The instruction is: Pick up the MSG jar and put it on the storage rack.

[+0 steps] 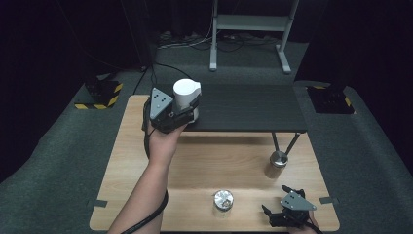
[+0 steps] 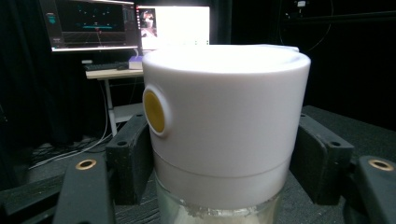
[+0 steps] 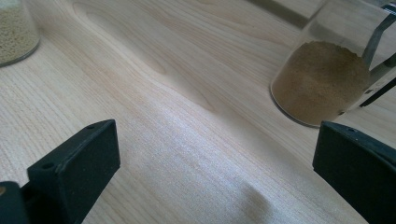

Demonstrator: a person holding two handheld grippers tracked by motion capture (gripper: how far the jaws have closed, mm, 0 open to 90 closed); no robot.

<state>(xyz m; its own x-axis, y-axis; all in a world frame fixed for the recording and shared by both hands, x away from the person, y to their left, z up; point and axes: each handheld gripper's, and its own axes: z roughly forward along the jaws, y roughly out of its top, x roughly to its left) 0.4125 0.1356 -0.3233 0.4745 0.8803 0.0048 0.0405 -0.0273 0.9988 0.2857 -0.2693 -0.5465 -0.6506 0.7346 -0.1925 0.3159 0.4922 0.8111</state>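
My left gripper (image 1: 187, 111) is shut on a jar with a tall white cap (image 1: 186, 93), held at the left end of the dark raised shelf (image 1: 248, 109). In the left gripper view the white cap (image 2: 224, 112) bears a round yellow button, and the black pads (image 2: 128, 158) press on both sides above the glass body. I cannot tell whether the jar rests on the shelf. My right gripper (image 1: 277, 200) lies open near the table's front right edge. Its jaws stand wide apart over bare wood (image 3: 215, 168).
A silver-lidded jar of brown powder (image 1: 277, 163) (image 3: 322, 79) stands by the shelf's right legs. Another silver-lidded jar (image 1: 223, 199) with pale grains (image 3: 14, 28) stands near the front edge. The light wooden table (image 1: 214, 161) has open room in its middle.
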